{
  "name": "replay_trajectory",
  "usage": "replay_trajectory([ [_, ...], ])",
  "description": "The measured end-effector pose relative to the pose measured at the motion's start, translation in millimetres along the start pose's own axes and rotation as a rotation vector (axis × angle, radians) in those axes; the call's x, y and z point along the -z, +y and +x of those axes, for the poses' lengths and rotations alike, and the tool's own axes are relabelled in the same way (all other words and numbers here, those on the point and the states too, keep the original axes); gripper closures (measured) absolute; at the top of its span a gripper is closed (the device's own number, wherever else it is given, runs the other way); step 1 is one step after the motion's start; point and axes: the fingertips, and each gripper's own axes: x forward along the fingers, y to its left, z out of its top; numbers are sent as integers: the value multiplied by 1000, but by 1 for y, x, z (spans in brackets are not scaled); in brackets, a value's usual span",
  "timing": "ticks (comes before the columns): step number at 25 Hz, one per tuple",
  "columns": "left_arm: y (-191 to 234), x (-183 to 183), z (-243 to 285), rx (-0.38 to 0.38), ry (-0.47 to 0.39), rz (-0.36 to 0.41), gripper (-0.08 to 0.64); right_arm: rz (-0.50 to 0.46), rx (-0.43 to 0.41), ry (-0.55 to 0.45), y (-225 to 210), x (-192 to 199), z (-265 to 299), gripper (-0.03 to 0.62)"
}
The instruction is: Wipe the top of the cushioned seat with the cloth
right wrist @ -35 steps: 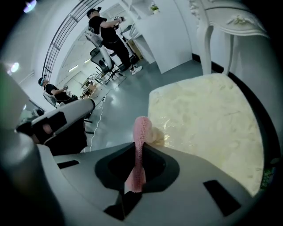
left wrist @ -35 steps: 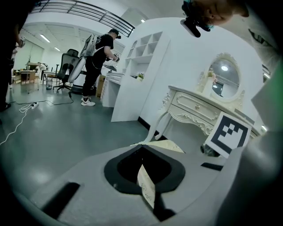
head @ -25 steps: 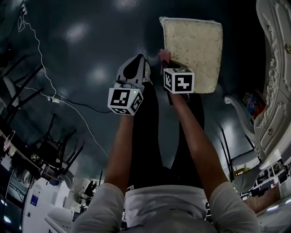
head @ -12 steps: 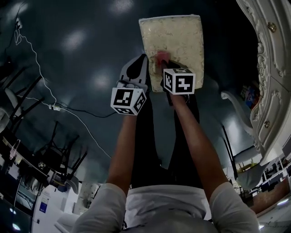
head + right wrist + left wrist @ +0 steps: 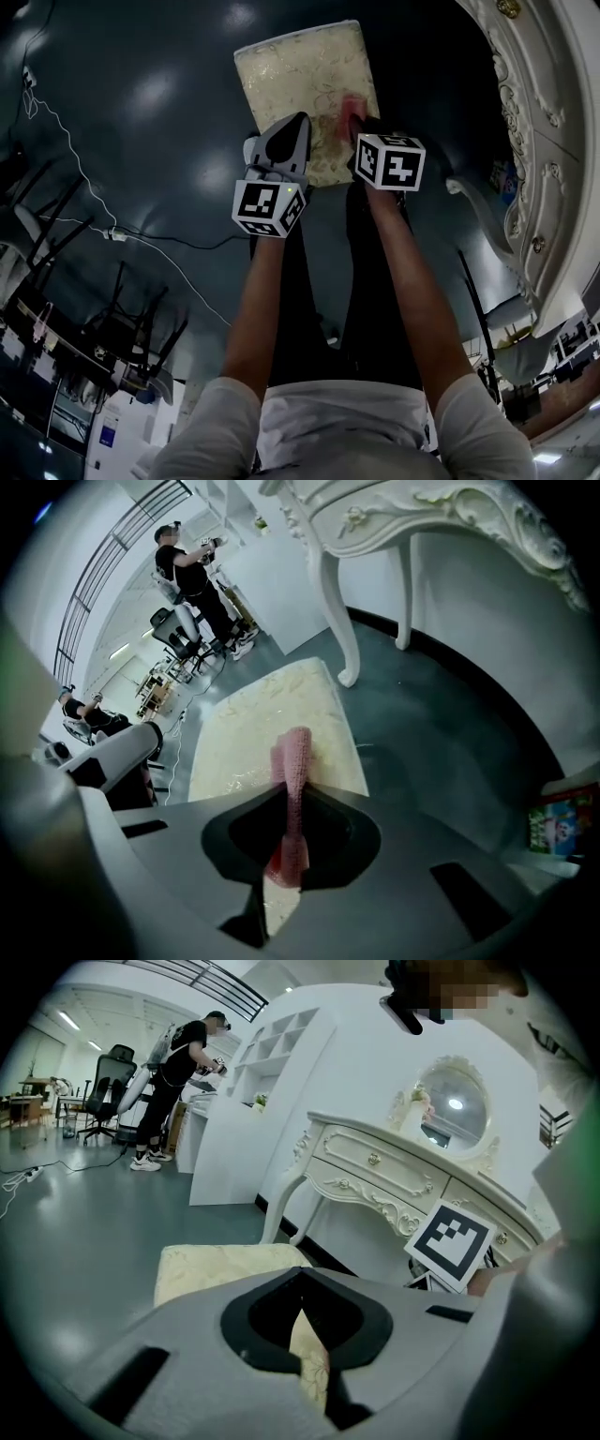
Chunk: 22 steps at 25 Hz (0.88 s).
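Cable (image 5: 58, 131) runs over the dark floor at far left. Left tongs (image 5: 298, 127) hang at the seat's near edge, tips pointing out over it. In the left gripper view the two sides sit together at the tip with nothing between them, and only the seat's pattern shows through the thin slit below. Seat (image 5: 291, 70) is a cream patterned cushion, low on the floor, just left of the vanity. Cloth (image 5: 352, 105) is pink and knitted, pinched upright in the right tongs (image 5: 296, 803). Its free end sticks out past the tips and hangs over the seat's near right part, by the right edge. Whether it touches the cushion is unclear. Both marker cubes sit side by side above the person's forearms. White carved vanity (image 5: 539, 141) fills the right side, one leg (image 5: 333, 602) standing near the seat's far corner. A colourful box (image 5: 562, 822) lies under the vanity at far right.
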Motion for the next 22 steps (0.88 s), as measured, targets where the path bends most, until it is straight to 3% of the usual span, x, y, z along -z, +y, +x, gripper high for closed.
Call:
replay_trajectory([
  [7, -23, 6, 18, 6, -3, -11, 548, -3, 63, -15, -52, -10, -12, 561],
  [12, -21, 13, 17, -12, -6, -23, 548, -11, 105, 31, -77, 0, -1, 561],
  [17, -7, 11, 6, -39, -22, -30, 548, -24, 109, 51, -80, 0, 8, 561],
  [22, 15, 5, -14, -75, -38, -64, 548, -55, 141, 8, -63, -11, -10, 561],
])
